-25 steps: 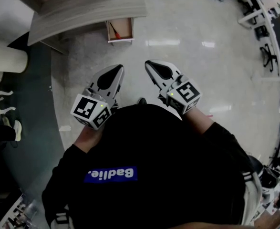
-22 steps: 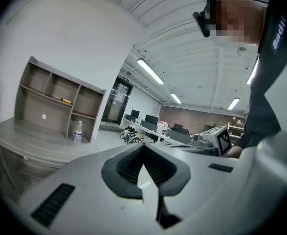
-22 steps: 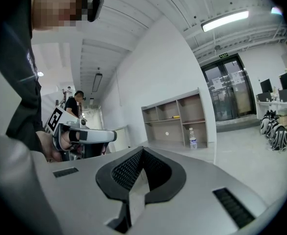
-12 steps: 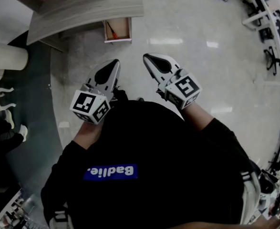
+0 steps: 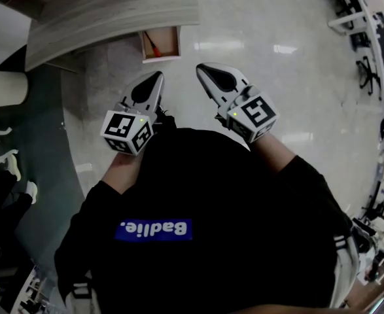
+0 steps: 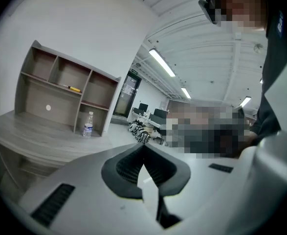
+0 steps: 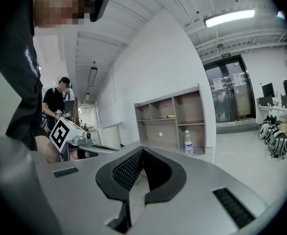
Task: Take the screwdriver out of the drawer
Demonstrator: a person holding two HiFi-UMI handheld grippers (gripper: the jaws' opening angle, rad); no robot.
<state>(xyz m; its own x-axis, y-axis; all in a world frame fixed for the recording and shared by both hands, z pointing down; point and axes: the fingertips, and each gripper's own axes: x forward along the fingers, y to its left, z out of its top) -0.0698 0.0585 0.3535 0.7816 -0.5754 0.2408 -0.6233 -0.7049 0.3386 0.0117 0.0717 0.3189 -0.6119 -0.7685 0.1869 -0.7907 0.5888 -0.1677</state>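
The screwdriver (image 5: 154, 42) is seen by the left wall of the open drawer (image 5: 170, 42), not yet taken; the left gripper (image 5: 157, 77) and right gripper (image 5: 202, 69) (both closed, nothing held) are kept short of it

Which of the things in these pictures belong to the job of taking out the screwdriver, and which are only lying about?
For the job: open light wooden drawer; red-handled screwdriver inside it; left gripper and right gripper, both shut, empty.
Lying about: clear plastic water bottle; grey wooden shelf unit; small yellow thing on its shelf.
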